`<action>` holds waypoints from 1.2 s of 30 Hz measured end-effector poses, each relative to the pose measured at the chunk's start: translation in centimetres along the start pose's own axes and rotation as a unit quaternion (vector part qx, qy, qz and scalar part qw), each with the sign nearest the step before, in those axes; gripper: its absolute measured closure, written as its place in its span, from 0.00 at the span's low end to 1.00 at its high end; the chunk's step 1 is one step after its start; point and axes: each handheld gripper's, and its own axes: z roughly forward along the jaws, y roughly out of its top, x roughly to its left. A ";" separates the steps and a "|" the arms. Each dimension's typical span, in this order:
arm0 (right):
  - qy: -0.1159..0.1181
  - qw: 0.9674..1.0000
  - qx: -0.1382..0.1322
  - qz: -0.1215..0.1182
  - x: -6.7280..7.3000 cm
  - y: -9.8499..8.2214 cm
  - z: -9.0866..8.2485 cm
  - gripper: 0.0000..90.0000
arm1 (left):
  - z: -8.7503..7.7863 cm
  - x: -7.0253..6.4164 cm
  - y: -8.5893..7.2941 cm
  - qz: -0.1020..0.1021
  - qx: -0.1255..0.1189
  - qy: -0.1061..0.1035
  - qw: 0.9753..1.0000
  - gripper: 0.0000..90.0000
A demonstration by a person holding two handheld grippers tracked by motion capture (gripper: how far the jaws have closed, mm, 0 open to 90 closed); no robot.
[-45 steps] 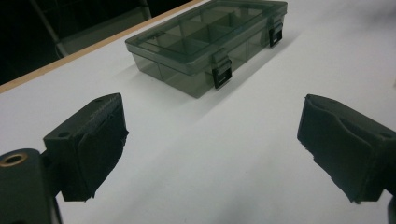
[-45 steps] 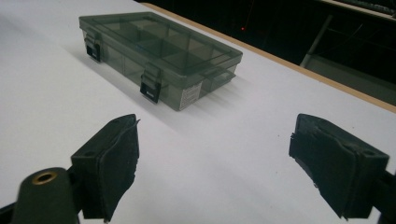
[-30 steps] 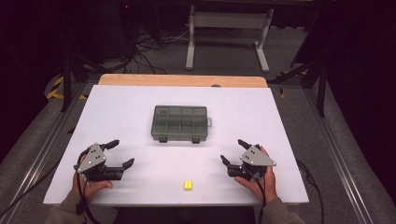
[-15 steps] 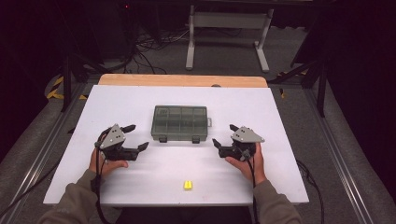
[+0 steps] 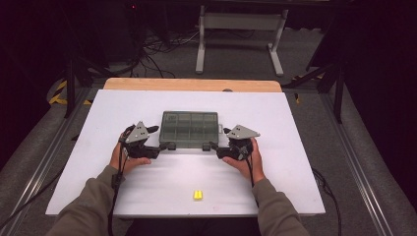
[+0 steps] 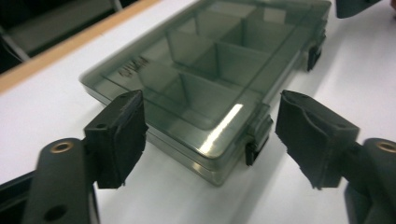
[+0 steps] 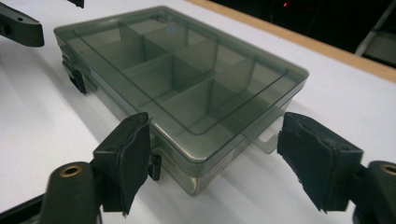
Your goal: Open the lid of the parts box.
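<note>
Smoky grey-green translucent box [image 5: 190, 129]; white table [image 5: 295, 128], tan wood edge; yellow block [image 5: 197, 195]; black claws.

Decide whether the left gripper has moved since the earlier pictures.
Yes. The left gripper has moved up the table and inward, reaching the near left corner of the box.

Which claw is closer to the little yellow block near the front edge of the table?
Right, narrowly. The right claw sits up and slightly right of the yellow block; the left claw sits farther up-left. Both are at the organizer box corners.
</note>
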 end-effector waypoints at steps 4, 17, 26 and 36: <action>0.019 1.000 0.018 0.015 -0.3 -0.5 0.7 0.38 | 0.1 0.3 -0.3 -0.014 0.006 -0.001 1.000 0.35; 0.037 0.997 0.060 0.008 -0.1 -0.9 0.8 0.54 | 0.4 0.3 -1.0 -0.023 0.056 0.002 0.998 0.44; 0.031 0.997 0.072 0.000 0.1 -1.0 0.9 0.63 | 0.8 0.4 -1.2 -0.026 0.062 -0.005 0.998 0.48; 0.037 0.997 0.063 0.006 -0.1 -1.0 0.8 0.58 | 0.8 0.4 -1.3 -0.027 0.063 -0.006 0.998 0.50</action>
